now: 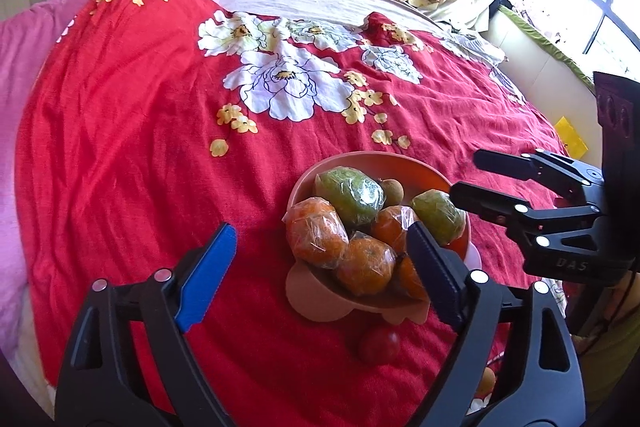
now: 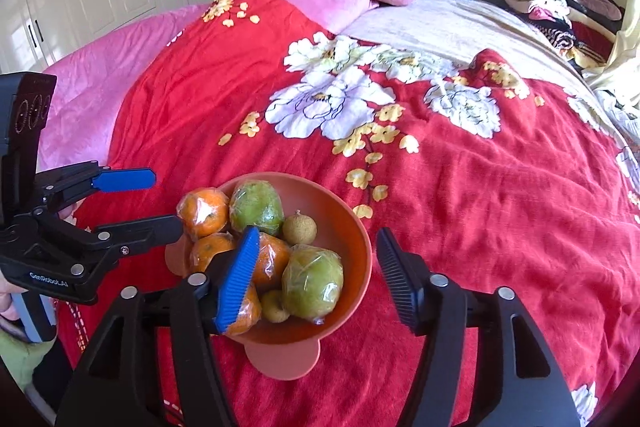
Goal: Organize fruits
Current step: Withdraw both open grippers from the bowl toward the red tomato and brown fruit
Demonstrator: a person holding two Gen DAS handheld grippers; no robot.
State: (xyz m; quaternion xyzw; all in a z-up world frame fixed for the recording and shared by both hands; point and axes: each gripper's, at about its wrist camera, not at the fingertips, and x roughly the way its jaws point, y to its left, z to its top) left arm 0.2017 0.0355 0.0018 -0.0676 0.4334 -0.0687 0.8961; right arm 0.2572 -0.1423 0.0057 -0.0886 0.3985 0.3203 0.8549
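On the red bedspread (image 2: 480, 195), bowl (image 2: 356, 255) holds two green fruits (image 2: 256, 207).

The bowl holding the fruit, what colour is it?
Salmon pink bowl, clearest in the right wrist view.

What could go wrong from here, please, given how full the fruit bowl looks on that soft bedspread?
1. The bowl sits on a soft red bedspread; a push from either open gripper, left or right, might tip it.
2. The wrapped oranges are heaped at the rim and could roll out.
3. The red fruit blends into the bedspread and may be overlooked.
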